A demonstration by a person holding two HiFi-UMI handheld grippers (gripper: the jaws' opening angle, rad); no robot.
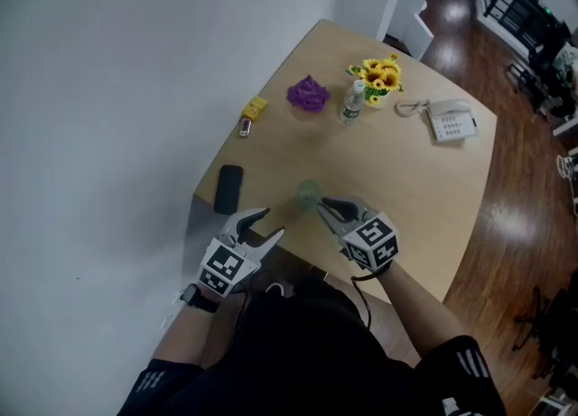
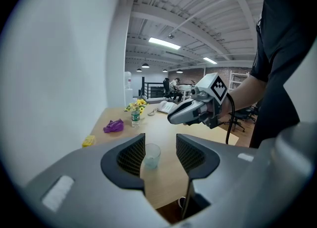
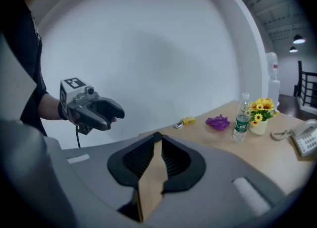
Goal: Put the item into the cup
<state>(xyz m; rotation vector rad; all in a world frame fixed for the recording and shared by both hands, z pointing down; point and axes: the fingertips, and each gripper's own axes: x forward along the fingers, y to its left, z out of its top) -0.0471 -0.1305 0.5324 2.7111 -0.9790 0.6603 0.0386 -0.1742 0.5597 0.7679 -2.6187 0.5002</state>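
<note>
Left tongs (image 1: 274,223) gape empty, short of the clear cup (image 1: 309,193) standing on the table (image 1: 406,189); my right tongs (image 1: 321,208), hanging a little above it, are parted slightly and hold nothing. Whether the item already lies inside I cannot tell.

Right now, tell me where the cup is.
In the head view, the cup stands on the table just beyond the right hand-held gripper, right of the black device.

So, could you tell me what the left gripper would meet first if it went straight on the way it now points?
Most likely the clear cup, standing on the table in line with the gap between the open jaws of the left gripper, with nothing before it; its depth is unclear.
</note>
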